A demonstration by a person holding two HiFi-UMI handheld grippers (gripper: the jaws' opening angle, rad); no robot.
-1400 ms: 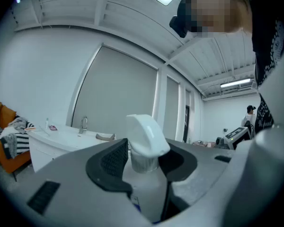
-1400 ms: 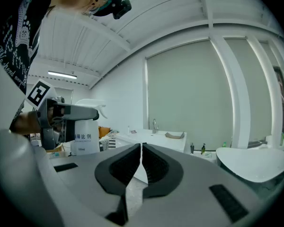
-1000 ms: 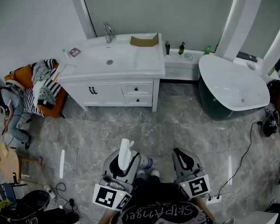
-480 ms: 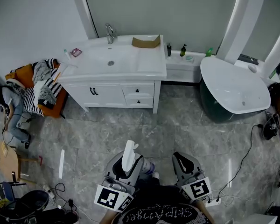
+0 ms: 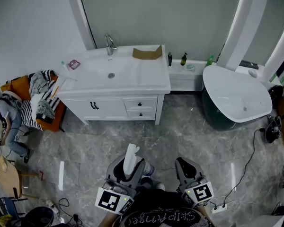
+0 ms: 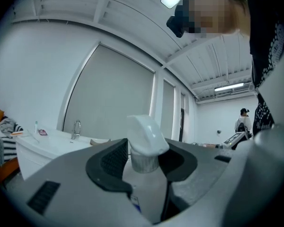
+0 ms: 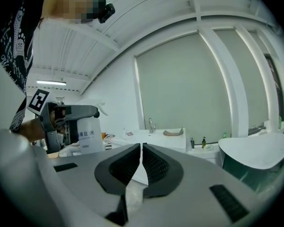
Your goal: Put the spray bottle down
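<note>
My left gripper (image 5: 127, 163) is shut on a white spray bottle (image 5: 129, 156), held upright over the grey floor at the bottom of the head view. In the left gripper view the bottle's trigger head (image 6: 146, 135) stands between the dark pads (image 6: 111, 159), and its body fills the gap of the left gripper (image 6: 144, 167). My right gripper (image 5: 182, 161) hovers beside it to the right, shut with nothing in it. In the right gripper view the right gripper (image 7: 142, 156) has its jaws together. The spray bottle (image 7: 90, 135) shows at that view's left.
A white vanity (image 5: 132, 74) with a sink, a faucet (image 5: 110, 44) and a cardboard box (image 5: 146, 52) stands ahead. A white bathtub (image 5: 236, 96) is at the right. Clothes (image 5: 38, 96) lie piled at the left. Cables and a power strip (image 5: 219, 207) lie on the floor at lower right.
The vanity and the bathtub have slid a little lower in the head view, nearer to me. Both grippers keep the same posture, with the bottle still in the left one.
</note>
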